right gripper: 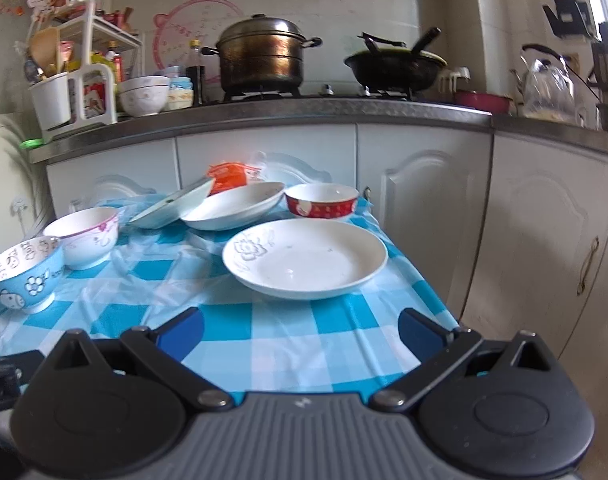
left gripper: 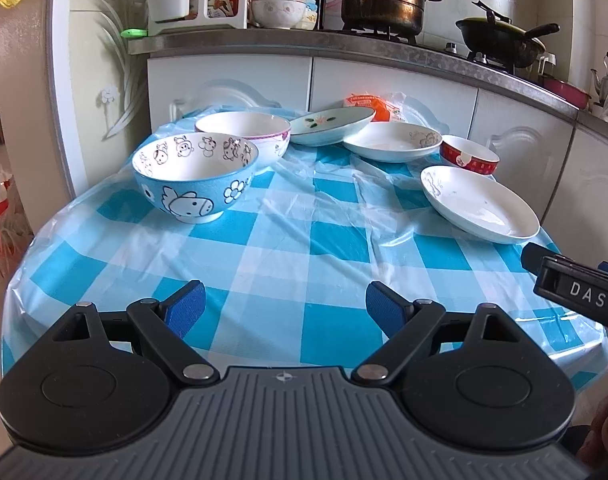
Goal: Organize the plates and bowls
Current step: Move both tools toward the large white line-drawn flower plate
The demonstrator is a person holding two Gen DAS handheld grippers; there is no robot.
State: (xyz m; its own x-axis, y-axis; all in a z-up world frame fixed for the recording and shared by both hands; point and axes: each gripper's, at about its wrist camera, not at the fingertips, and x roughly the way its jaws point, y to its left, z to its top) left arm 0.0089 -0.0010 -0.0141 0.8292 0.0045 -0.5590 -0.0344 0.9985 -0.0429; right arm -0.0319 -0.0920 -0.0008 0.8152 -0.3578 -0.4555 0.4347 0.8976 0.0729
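Note:
On the blue-checked table (left gripper: 288, 248) stand a blue cartoon bowl (left gripper: 196, 176) at front left and a white bowl with a pink rim (left gripper: 244, 130) behind it. A green-flowered plate (left gripper: 332, 124) leans at the back, beside a white plate (left gripper: 392, 142), a red bowl (left gripper: 470, 156) and a nearer white plate (left gripper: 480, 204). My left gripper (left gripper: 285, 306) hangs open over the near table edge, nothing between its blue pads. My right gripper (right gripper: 302, 330) is open too, just short of the near white plate (right gripper: 304, 258). Its body shows at the right edge (left gripper: 576, 292).
An orange packet (left gripper: 368, 106) lies at the table's back. Behind runs a counter (right gripper: 264, 114) with a steamer pot (right gripper: 264, 56), a wok (right gripper: 396, 66), stacked bowls (right gripper: 144, 94), a utensil rack (right gripper: 64, 96) and kettles (right gripper: 548, 80). White cabinet doors (right gripper: 424, 200) stand close behind and right of the table.

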